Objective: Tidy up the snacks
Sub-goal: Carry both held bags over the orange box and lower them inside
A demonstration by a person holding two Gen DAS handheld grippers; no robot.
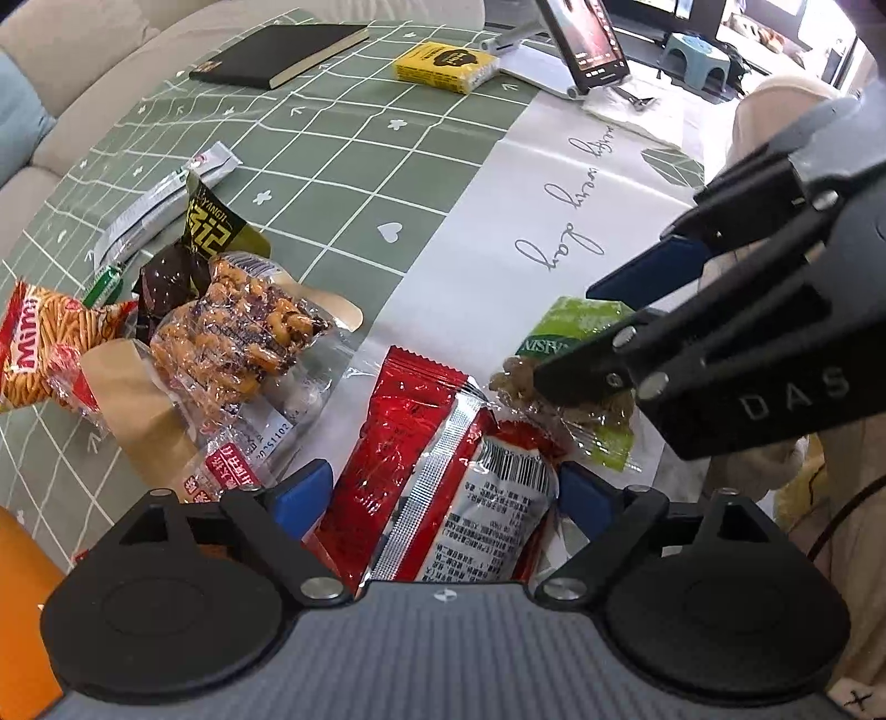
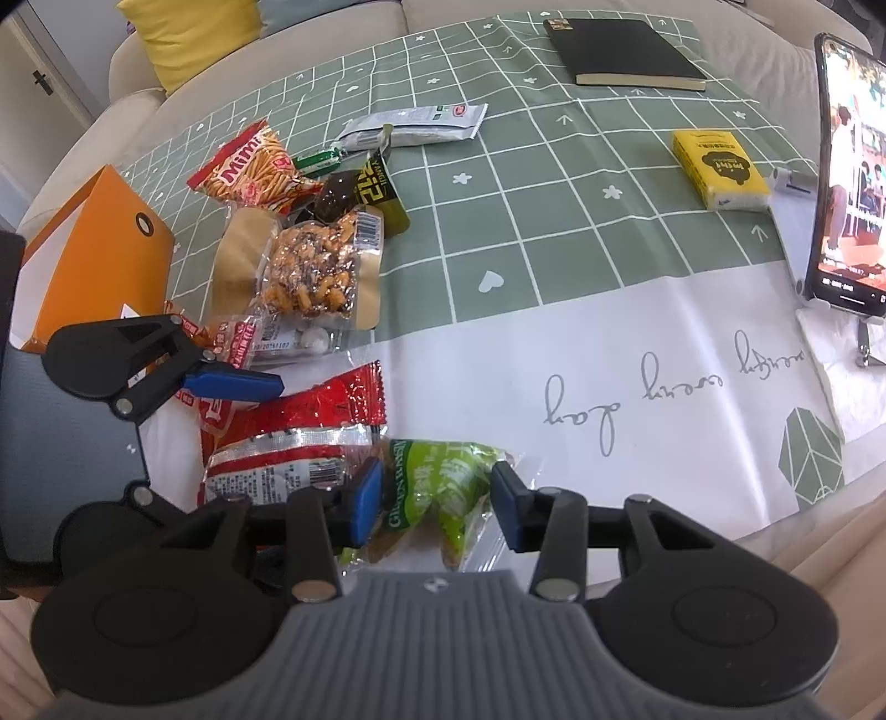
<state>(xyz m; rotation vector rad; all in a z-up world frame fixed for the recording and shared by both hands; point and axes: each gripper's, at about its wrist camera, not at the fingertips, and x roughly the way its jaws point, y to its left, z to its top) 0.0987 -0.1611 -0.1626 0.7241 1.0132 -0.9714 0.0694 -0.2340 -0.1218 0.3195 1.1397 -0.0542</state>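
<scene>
A red snack packet (image 1: pixel 437 471) lies on the white strip of the tablecloth, between the blue pads of my left gripper (image 1: pixel 443 495). The jaws stand wide open and the pads are off the packet. Just right of it lies a green raisin packet (image 2: pixel 437 482), and my right gripper (image 2: pixel 437 501) straddles it with its jaws partly apart, the pads close to its sides and not squeezing. In the left wrist view the right gripper (image 1: pixel 601 332) reaches in from the right over the green packet (image 1: pixel 581 321). The right wrist view has the red packet (image 2: pixel 293 432) beside one blue left finger (image 2: pixel 232 385).
A pile of snacks lies to the left: a nut bag (image 2: pixel 315 271), a Mimi stick pack (image 2: pixel 249 166), a dark packet (image 2: pixel 365 188) and a white wrapper (image 2: pixel 415 124). An orange box (image 2: pixel 94 249) stands at the far left. A notebook (image 2: pixel 626 52), a yellow tissue pack (image 2: pixel 720 169) and a phone on a stand (image 2: pixel 847 177) sit further back.
</scene>
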